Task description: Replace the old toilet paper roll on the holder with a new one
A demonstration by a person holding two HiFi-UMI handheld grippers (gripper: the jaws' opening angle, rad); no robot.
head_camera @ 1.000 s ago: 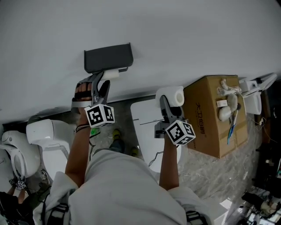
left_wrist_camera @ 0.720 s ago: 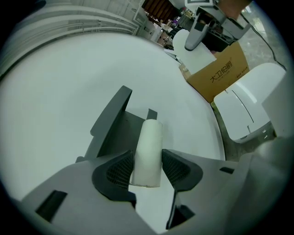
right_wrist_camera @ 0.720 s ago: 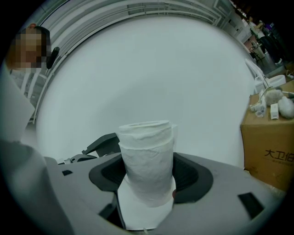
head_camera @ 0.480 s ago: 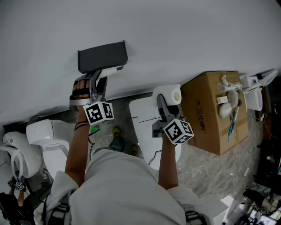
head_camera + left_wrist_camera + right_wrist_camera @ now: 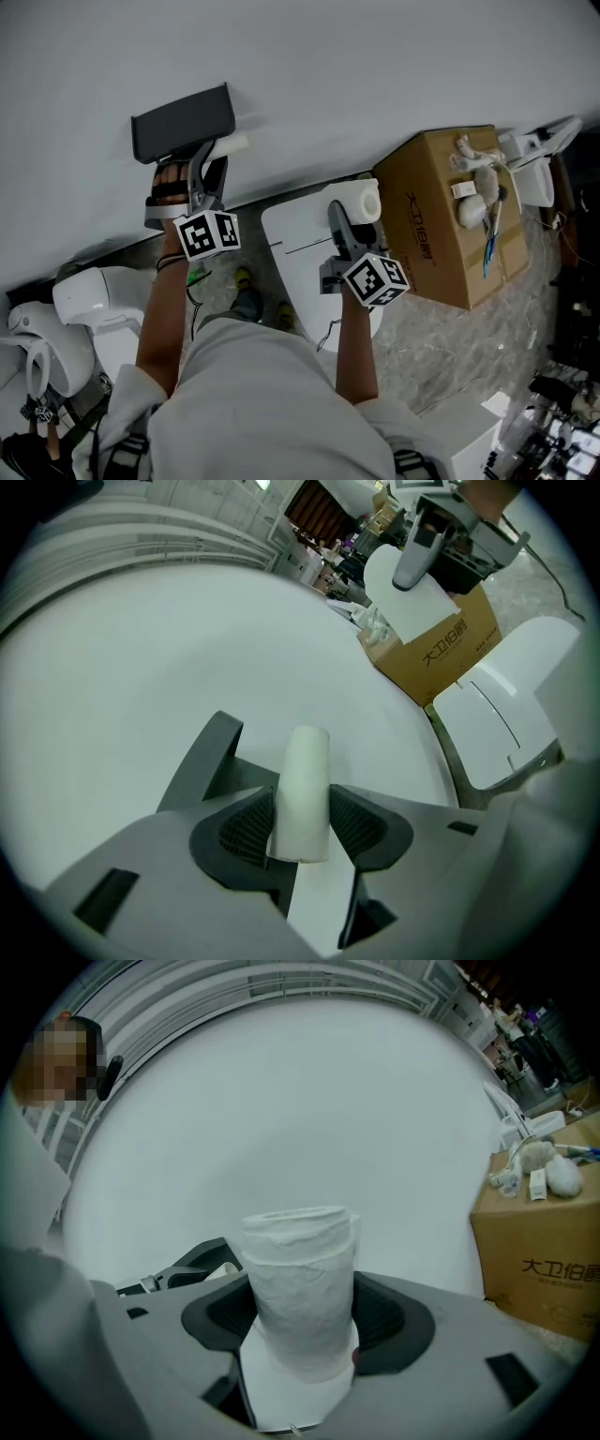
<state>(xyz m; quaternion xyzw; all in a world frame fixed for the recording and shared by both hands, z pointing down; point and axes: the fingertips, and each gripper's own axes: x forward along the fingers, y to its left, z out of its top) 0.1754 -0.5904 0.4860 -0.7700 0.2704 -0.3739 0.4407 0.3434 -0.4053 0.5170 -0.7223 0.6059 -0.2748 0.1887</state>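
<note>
Up at the wall on the left, clamps the old roll's bare tube (image 5: 305, 761) between the left gripper's (image 5: 300, 808) fingers (image 5: 246, 829), just drawn in onto it, right beside the dark holder (image 5: 183, 122); probably to pull it clear and free the holder. Further right, holds the new roll (image 5: 300, 1288) squeezed in the right gripper (image 5: 300, 1321) above the toilet lid (image 5: 291, 234), near the holder, seemingly staged for loading next.

The head view looks steeply down past the person toward the wall (image 5: 375, 75). The left gripper view and right gripper view sit close behind the left tool (image 5: 302, 803) and right tool (image 5: 305, 1321), facing that wall. All three share the cardboard box (image 5: 441, 216).
</note>
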